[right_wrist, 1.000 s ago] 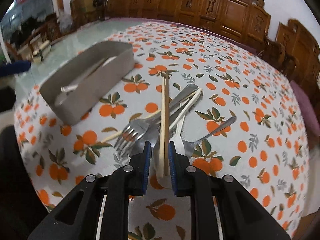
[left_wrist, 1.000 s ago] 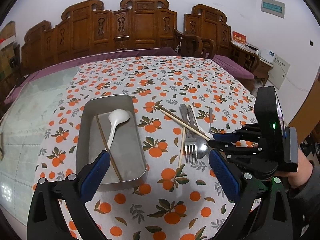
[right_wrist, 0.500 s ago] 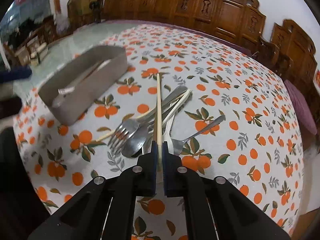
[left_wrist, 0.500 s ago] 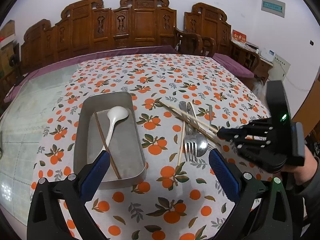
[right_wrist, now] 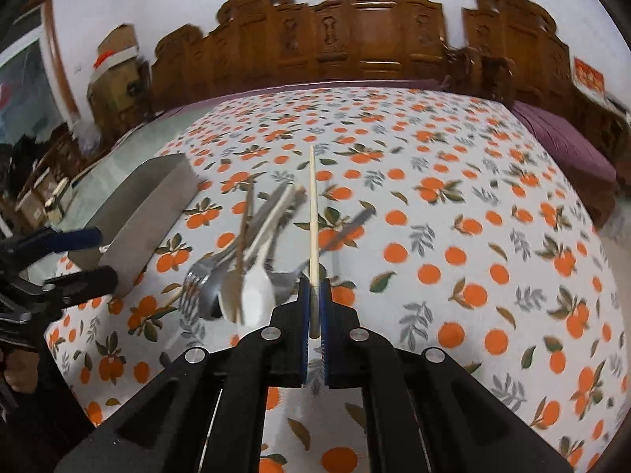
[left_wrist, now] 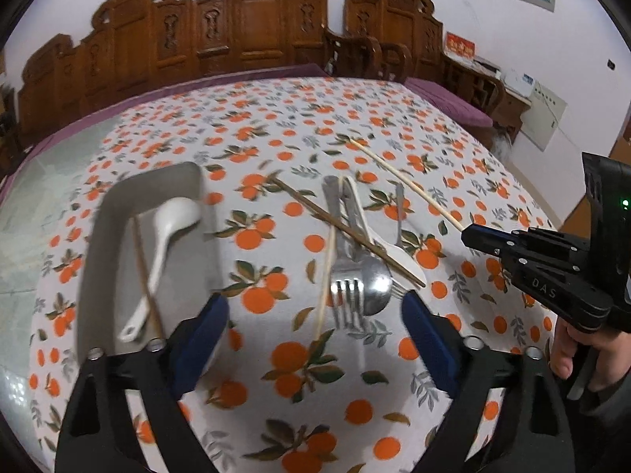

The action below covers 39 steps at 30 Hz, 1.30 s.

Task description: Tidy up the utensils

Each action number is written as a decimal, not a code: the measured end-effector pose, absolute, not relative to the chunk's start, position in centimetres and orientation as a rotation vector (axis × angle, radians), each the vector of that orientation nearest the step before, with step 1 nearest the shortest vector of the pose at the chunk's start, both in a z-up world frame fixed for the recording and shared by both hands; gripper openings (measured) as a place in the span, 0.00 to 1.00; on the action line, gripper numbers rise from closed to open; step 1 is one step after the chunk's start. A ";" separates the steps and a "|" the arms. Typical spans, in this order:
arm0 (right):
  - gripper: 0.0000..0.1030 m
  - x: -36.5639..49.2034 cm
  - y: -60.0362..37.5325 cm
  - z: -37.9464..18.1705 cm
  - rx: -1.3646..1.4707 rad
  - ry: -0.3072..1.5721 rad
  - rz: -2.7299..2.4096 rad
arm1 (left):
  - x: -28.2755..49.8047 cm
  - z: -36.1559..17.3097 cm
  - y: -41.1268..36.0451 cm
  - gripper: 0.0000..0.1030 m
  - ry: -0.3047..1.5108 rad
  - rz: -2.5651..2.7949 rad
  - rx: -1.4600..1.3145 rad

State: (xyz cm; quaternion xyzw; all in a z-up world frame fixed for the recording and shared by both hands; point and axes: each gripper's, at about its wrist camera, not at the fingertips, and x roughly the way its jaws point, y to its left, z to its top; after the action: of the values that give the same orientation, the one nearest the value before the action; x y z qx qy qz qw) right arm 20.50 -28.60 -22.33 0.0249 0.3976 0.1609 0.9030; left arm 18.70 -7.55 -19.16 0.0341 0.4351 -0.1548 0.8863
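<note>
My right gripper is shut on a pale chopstick, which sticks out straight ahead above the cloth. In the left wrist view that gripper holds the chopstick to the right of the utensil pile. The pile holds a fork, a metal spoon, a brown chopstick, a white spoon and another pale chopstick. My left gripper hangs low over the pile's near end. Its jaws are closing, with the fork tines and chopstick end between them, untouched. A grey tray holds a white ladle spoon and a brown chopstick.
The table carries an orange-print cloth, with bare glass on its left part. Carved wooden chairs line the far side. A person's hand grips the right tool. The tray lies left of the pile.
The right gripper shut on the pale chopstick, lifted it off the pile and swung it to the right. The left gripper came down closer to the pile and its jaws narrowed.
</note>
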 end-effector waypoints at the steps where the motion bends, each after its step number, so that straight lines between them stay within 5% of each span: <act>1: 0.06 20.4 -28.8 -22.8 0.058 0.823 0.329 | 19.1 -19.4 -7.9 0.74 0.915 -0.326 0.071; 5: 0.06 20.2 -29.2 -24.5 0.076 0.843 0.329 | 20.6 -20.6 -8.7 0.55 0.953 -0.338 0.047; 10: 0.06 20.1 -29.6 -25.2 0.095 0.843 0.333 | 22.6 -22.1 -8.7 0.46 1.005 -0.333 -0.039; 24: 0.06 20.2 -30.1 -26.2 0.130 0.861 0.342 | 23.7 -23.7 -9.4 0.23 1.064 -0.343 -0.112; 36: 0.06 20.2 -30.2 -26.2 0.131 0.862 0.343 | 23.6 -23.6 -9.9 0.22 1.087 -0.338 -0.152; 39: 0.06 20.2 -30.2 -26.2 0.133 0.862 0.344 | 23.1 -22.9 -10.7 0.10 1.056 -0.319 -0.094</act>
State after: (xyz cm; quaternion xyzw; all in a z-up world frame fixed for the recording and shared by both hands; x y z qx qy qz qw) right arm 20.22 -30.23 -26.20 0.0641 0.4154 0.1656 0.8922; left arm 23.15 -10.72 -22.85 -0.0445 0.5016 -0.1516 0.8506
